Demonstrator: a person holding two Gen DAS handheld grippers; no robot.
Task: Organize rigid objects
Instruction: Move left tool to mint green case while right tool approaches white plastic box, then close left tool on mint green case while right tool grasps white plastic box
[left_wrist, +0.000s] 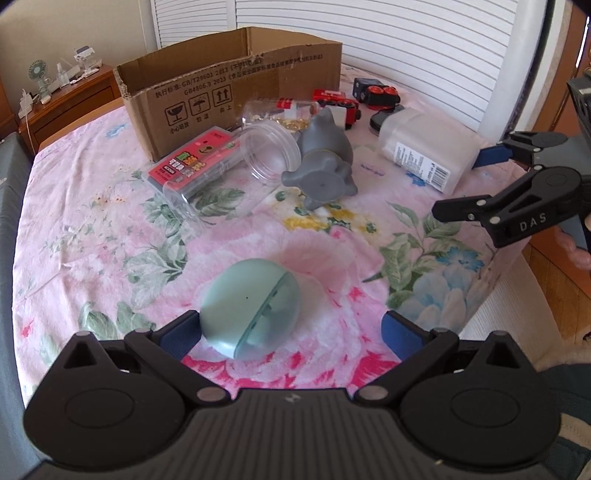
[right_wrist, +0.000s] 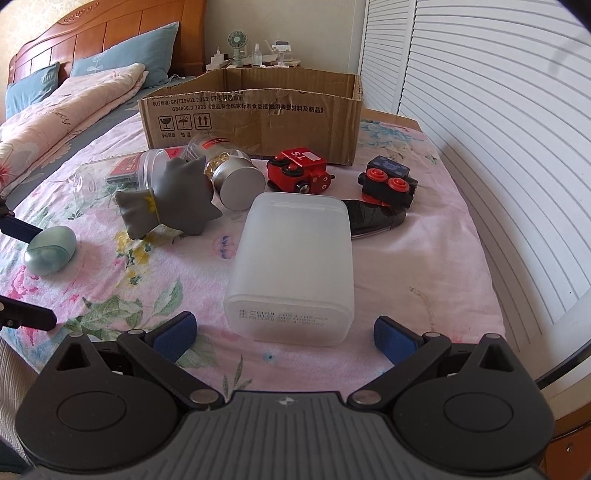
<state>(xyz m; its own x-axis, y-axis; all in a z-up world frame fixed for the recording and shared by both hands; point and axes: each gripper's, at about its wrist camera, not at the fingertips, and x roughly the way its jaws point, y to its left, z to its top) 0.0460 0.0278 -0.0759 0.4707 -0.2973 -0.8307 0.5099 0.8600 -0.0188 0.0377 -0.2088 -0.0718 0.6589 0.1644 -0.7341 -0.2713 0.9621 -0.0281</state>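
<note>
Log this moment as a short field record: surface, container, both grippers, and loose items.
surface: floral bedsheet
container: open cardboard box, at the far side
left gripper: jaws open, mint egg-shaped case between them, touching the left pad
right gripper: jaws open, frosted white container just ahead, not gripped
loose items: grey toy figure, red toy train, black toy train

The right gripper (right_wrist: 283, 334) is hovering wide open before the frosted white container (right_wrist: 293, 266) — it is lying flat on the floral sheet (right_wrist: 424, 266), ahead of the cardboard box (right_wrist: 255, 110).
</note>
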